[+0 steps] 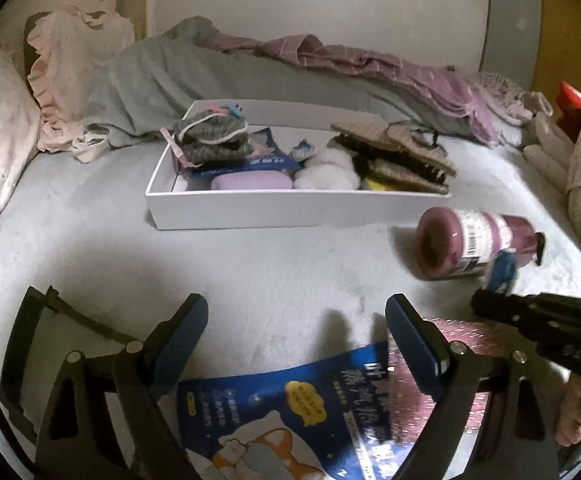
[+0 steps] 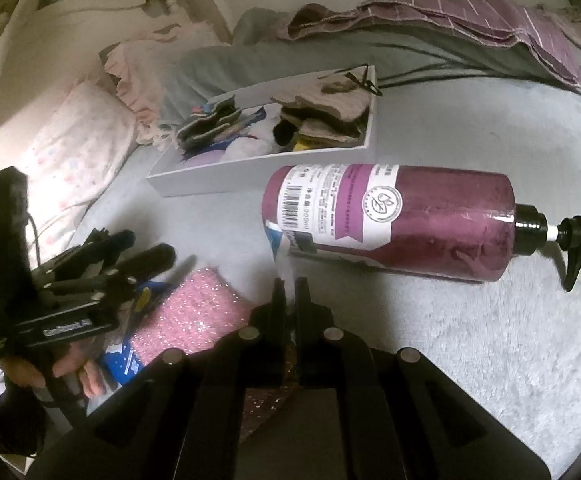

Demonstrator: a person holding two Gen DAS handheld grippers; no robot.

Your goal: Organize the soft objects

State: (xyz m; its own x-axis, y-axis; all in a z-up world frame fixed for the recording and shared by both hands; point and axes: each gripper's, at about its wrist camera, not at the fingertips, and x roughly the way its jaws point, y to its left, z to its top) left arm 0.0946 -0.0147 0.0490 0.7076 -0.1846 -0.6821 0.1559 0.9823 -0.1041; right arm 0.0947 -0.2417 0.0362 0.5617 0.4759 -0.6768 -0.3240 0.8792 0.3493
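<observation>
Nearest, the left gripper [image 1: 296, 334] stands wide apart over a blue packet [image 1: 290, 412] lying on the pale bed cover [image 1: 250, 272], with a pink glittery pouch [image 2: 194, 312] just beside it. The right gripper [image 2: 290, 292] is pinched nearly closed; what, if anything, sits between its fingers cannot be told. Beyond it a purple pump bottle [image 2: 410, 220] lies on its side. Farther back, a white box [image 1: 290, 212] holds folded socks [image 1: 210, 136], a lilac pad [image 1: 250, 181] and a white fluffy ball [image 1: 326, 174]. Behind it lie grey and purple blankets [image 1: 370, 64].
</observation>
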